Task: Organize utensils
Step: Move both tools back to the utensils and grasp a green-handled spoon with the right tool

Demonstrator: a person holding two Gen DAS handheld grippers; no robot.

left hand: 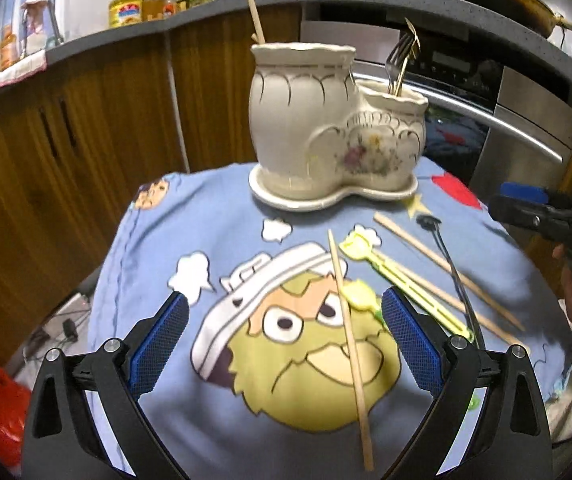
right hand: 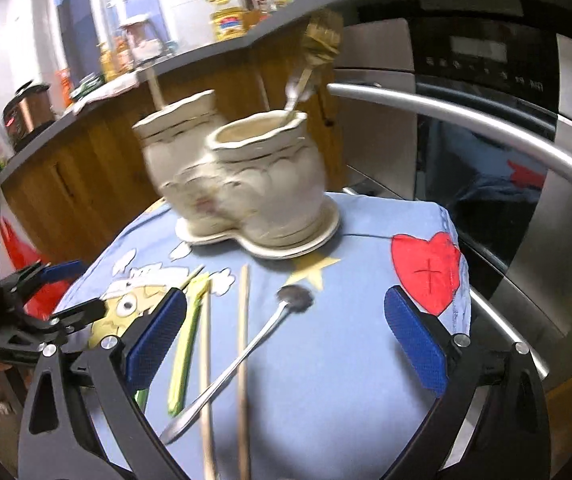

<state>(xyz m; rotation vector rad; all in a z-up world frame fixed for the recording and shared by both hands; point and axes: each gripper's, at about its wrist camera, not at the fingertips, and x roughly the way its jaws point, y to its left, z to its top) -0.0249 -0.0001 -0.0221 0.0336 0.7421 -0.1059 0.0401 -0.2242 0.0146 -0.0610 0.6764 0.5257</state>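
I've got the blue cartoon cloth point(left hand: 158, 240) spread under both grippers, covering the small table; it's the biggest thing in view. Straight ahead of the left gripper point(left hand: 286, 316), at the far edge of the cloth, stands the cream double-pot holder point(left hand: 306, 120) on its own saucer base. Taller pot has one wooden chopstick point(left hand: 255, 14) poking up; shorter pot, on the right from the left cam, holds a fork point(left hand: 397, 56) plus a gold-coloured utensil, can't tell which kind.

Left gripper: jaws spread wide, nothing clamped. A loose chopstick point(left hand: 350, 344) lies on the cloth btwn the blue pads point(left hand: 410, 336), running from near me out toward the holder, pads not touching it. Just beside the right pad are the yellow-green tongs point(left hand: 402, 280), partly under it from this angle.

Right gripper point(right hand: 286, 336): also spread wide, grasping nothing. Btwn its fingers, flat on the cloth, lie a metal spoon point(right hand: 246, 352), bowl end away from me, w/ two chopsticks point(right hand: 243, 360) running lengthwise; the spoon handle crosses them. The tongs sit by its left pad. The holder is ahead and slightly left of it, blurred. The left gripper shows at the far left of the right cam, a hand under it.
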